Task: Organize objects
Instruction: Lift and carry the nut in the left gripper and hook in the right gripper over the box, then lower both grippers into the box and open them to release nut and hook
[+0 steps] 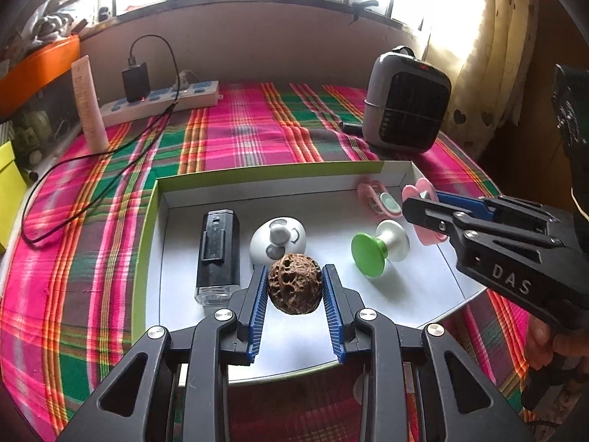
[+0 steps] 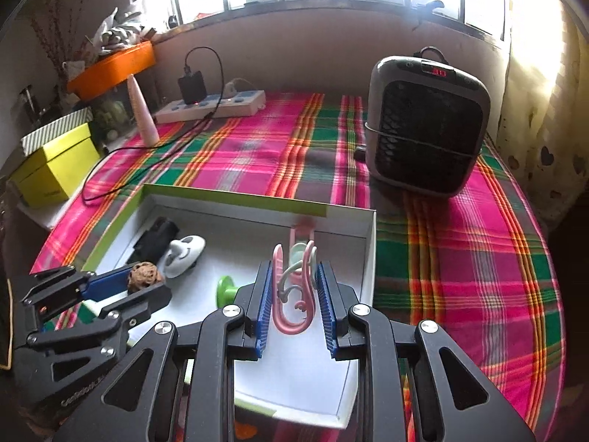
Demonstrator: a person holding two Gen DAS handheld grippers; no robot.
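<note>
While both grippers hang over the shallow white box (image 1: 162, 199) with the green rim, each one has something pinched between its blue ribbed pads. The left gripper (image 1: 294, 287) has its jaws nearly closed on a brown, pitted walnut (image 1: 293, 283), held above the near part of the box floor. The right gripper (image 2: 294, 287) has its jaws clamped on a pink clip (image 2: 294, 294) (it looks like two or three looped plastic pieces bunched together, one of them pale grey), over the right side of the box near its right wall.

Inside the box, a black rectangular device (image 1: 218, 254) lies along the left wall, a white rounded gadget (image 1: 278, 241) sits just beside it toward the middle, and a green and white knob (image 1: 375, 248) lies on its side further right. Another pink clip with a pale green disc (image 1: 379, 200) rests in the far right corner.

The box sits on a worktop covered with a pink and green plaid cloth (image 2: 460, 258). A grey heater (image 2: 427, 125) stands at the far right edge, a white power strip (image 1: 162, 101) with a black charger plugged in lies at the far left, and a pale tube (image 1: 90, 107) stands upright nearby.
</note>
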